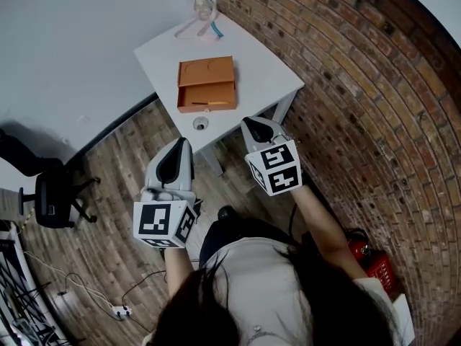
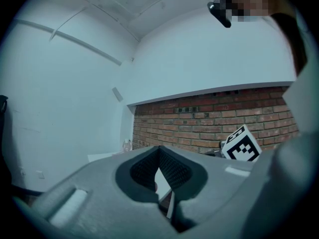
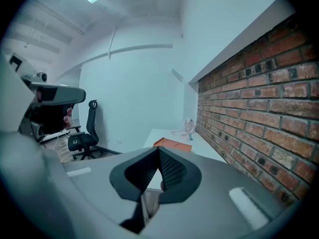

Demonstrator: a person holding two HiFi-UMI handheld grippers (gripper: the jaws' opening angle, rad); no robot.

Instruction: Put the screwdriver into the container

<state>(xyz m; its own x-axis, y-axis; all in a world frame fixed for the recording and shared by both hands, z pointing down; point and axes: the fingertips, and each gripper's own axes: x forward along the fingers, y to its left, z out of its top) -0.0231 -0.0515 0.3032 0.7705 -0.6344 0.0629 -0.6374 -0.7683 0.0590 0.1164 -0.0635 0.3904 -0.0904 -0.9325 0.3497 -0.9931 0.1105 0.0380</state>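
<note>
Both left claw (image 1: pixel 181 146) and right claw (image 1: pixel 251 123) sit closed, empty; we judge the screwdriver (image 1: pixel 209 103) (barely visible) already in the container (image 1: pixel 207 74).

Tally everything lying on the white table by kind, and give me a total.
Orange container: 1
Thin tool lying in it, likely the screwdriver: 1
Small round object near the table's near edge: 1
Clear bottle-like item at the far corner: 1
Pink-and-blue item beside it, kind unclear: 1
Total: 5
</note>
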